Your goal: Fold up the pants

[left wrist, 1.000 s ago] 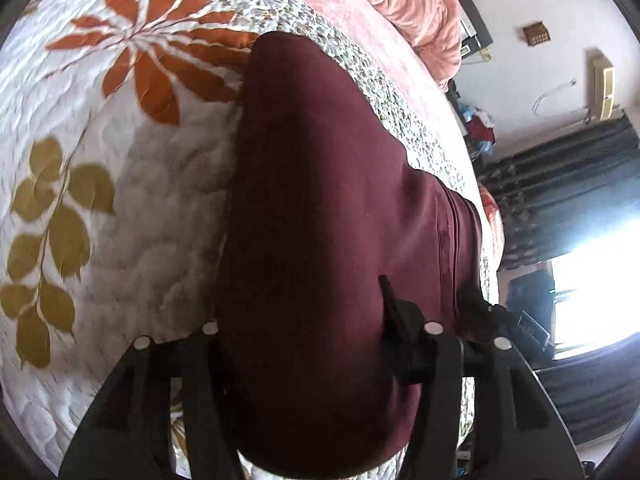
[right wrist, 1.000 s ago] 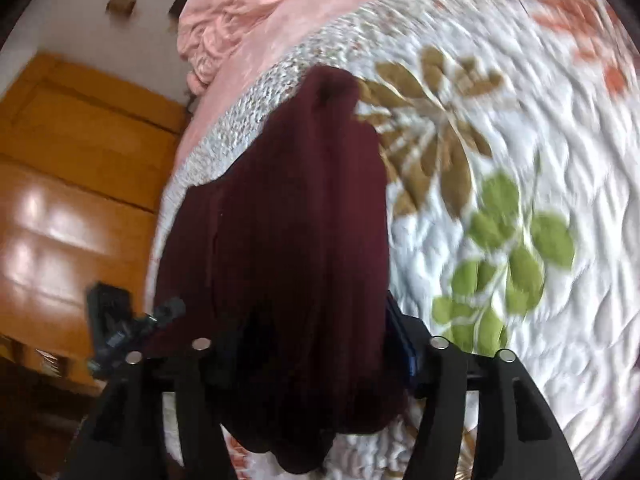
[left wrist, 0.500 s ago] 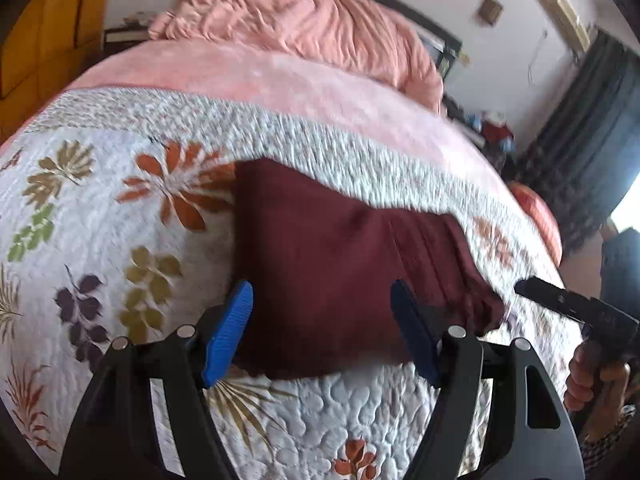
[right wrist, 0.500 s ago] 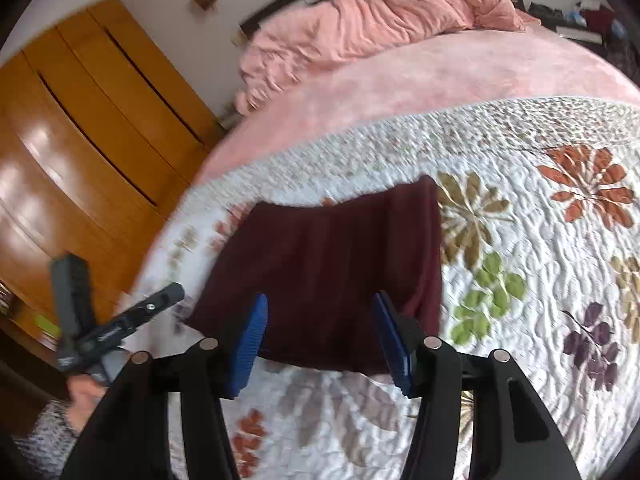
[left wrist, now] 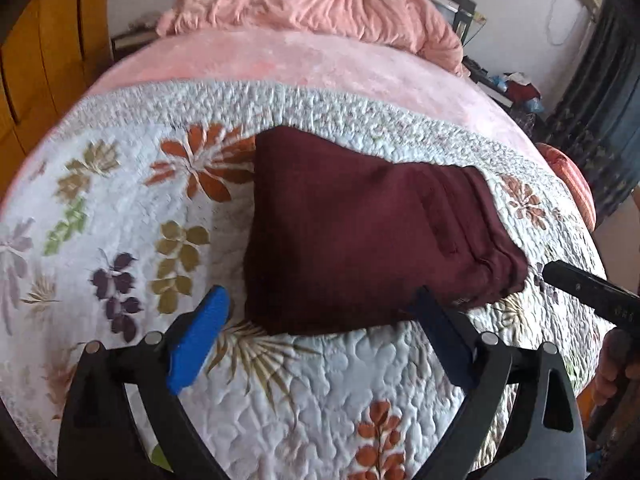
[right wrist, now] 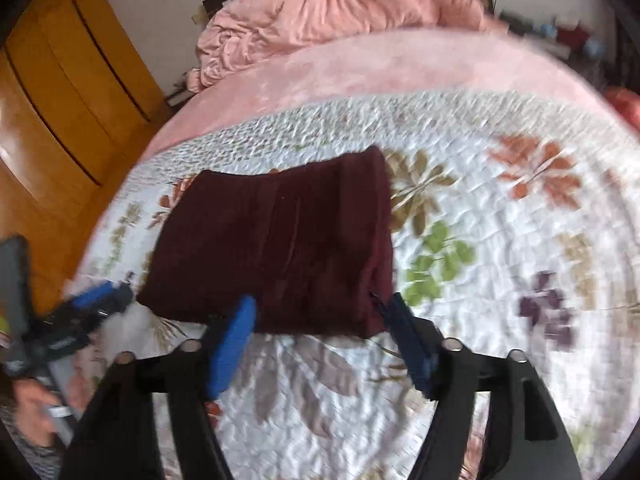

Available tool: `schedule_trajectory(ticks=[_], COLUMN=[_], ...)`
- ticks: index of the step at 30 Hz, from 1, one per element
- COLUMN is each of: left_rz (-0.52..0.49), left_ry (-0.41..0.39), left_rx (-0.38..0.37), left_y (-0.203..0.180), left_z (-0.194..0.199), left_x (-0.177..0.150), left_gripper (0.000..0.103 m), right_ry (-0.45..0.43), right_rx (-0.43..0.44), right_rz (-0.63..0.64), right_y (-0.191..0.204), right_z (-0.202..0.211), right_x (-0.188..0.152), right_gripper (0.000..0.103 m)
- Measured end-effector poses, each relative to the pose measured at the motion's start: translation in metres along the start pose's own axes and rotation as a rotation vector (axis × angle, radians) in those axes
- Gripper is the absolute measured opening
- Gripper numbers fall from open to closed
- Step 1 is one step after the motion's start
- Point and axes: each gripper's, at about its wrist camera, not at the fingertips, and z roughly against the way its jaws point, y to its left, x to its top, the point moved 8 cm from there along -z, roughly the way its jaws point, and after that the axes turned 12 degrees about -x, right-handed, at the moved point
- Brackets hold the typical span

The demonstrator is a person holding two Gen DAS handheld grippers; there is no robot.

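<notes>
The dark maroon pants (left wrist: 360, 232) lie folded into a compact rectangle on the floral quilt (left wrist: 120, 208); they also show in the right wrist view (right wrist: 280, 248). My left gripper (left wrist: 320, 336) is open and empty, held back from the pants' near edge. My right gripper (right wrist: 320, 332) is open and empty, just short of the pants' near edge. The right gripper also shows at the right edge of the left wrist view (left wrist: 588, 292), and the left gripper shows at the left of the right wrist view (right wrist: 80, 312).
A pink blanket (left wrist: 320, 60) covers the far half of the bed, with bunched pink bedding (left wrist: 320, 0) at the headboard. A wooden wardrobe (right wrist: 60, 100) stands to the left. Dark curtains (left wrist: 600, 120) hang at the right.
Both grippers have let go of the pants and pulled back and up. The pants now lie flat on the quilt, folded.
</notes>
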Motion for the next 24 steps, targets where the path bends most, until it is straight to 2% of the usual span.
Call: schedule_trajectory(ticks=[1, 3, 6, 8, 10, 13, 17, 24], left_rz=[-0.010, -0.018, -0.012, -0.014, -0.005, 0.018, 0.007, -0.014], left_ry=[-0.003, 0.001, 0.029, 0.034, 0.032, 0.016, -0.002, -0.025], left_rx=[0.004, 0.013, 0.025, 0.049, 0.040, 0.023, 0.032, 0.065], left_y=[-0.004, -0.010, -0.015, -0.016, -0.018, -0.022, -0.027, -0.031], left_z=[0.009, 0.021, 0.033, 0.041, 0.048, 0.061, 0.075, 0.087], left_x=[-0.003, -0.009, -0.022, -0.028, -0.031, -0.035, -0.038, -0.039], left_gripper=[0.095, 0.098, 0.098, 0.098, 0.098, 0.098, 0.098, 0.098], right_ry=[-0.010, -0.027, -0.066, -0.070, -0.064, -0.088, -0.120, -0.118], right_rx=[-0.011, -0.048, -0.079, -0.092, -0.096, -0.125, -0.114, -0.137], right_rz=[0.010, 0.016, 0.025, 0.015, 0.020, 0.027, 0.016, 0.009], right_y=[0.003, 0.007, 0.013, 0.016, 0.020, 0.024, 0.028, 0.029], right_z=[0.006, 0.022, 0.043, 0.053, 0.062, 0.077, 0.093, 0.104], right_x=[-0.003, -0.010, -0.017, -0.023, -0.027, -0.030, -0.030, -0.032], right_gripper=[0.086, 0.097, 0.099, 0.099, 0.099, 0.099, 0.099, 0.099])
